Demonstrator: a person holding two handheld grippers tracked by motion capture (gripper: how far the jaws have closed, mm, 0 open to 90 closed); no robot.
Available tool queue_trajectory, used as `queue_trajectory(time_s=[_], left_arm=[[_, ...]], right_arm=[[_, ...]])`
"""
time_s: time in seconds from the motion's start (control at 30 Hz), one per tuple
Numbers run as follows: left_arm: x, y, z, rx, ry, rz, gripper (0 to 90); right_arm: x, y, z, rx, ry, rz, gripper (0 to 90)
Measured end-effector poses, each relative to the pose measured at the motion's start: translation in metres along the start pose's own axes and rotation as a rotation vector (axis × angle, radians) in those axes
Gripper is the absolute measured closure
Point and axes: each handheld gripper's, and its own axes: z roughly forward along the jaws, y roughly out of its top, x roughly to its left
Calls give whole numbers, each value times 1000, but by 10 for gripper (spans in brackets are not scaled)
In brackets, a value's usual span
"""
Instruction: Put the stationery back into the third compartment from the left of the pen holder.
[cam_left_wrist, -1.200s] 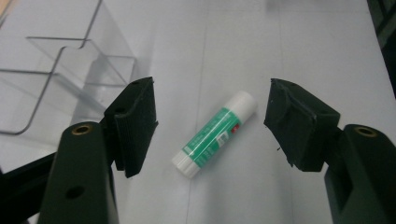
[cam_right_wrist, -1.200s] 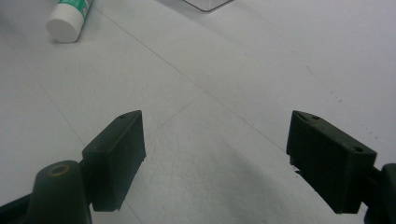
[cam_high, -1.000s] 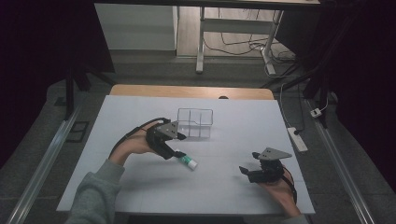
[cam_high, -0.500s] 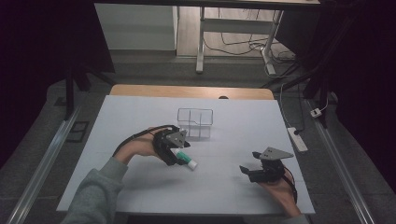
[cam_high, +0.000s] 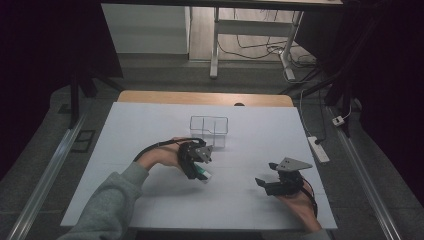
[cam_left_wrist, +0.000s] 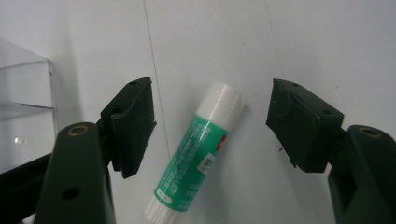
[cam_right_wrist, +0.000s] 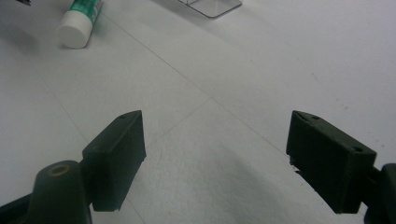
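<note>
Left tool (cam_left_wrist: 210, 128), jaws wide and just opened further, straddled the glue stick (cam_left_wrist: 196, 154) mid-counter (cam_high: 150, 130); closing should come next. Right tool (cam_right_wrist: 215, 158) waited wide, empty.

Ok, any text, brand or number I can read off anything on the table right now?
None can be quoted.
Glue stick, lying between the open jaws of the left gripper: white print runs along its green label, beside a small red patch and a white sticker, all too small and blurred to read.
Clear plastic box: no lettering visible.
White table top: no markings, only thin seam lines.
</note>
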Motion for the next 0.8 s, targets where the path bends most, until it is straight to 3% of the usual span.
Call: queue_trajectory(time_s=[0.3,0.63,0.8], left_arm=[[2,4,16,62,-20,31,334],[-1,9,27,154,-15,105,470],[-2,11,30,160,-29,134,562]], right_arm=[[0,0,1,8,-3,-1,186],[-1,0,1,11,3,-2,186],[0,-1,2,12,2,-1,185]])
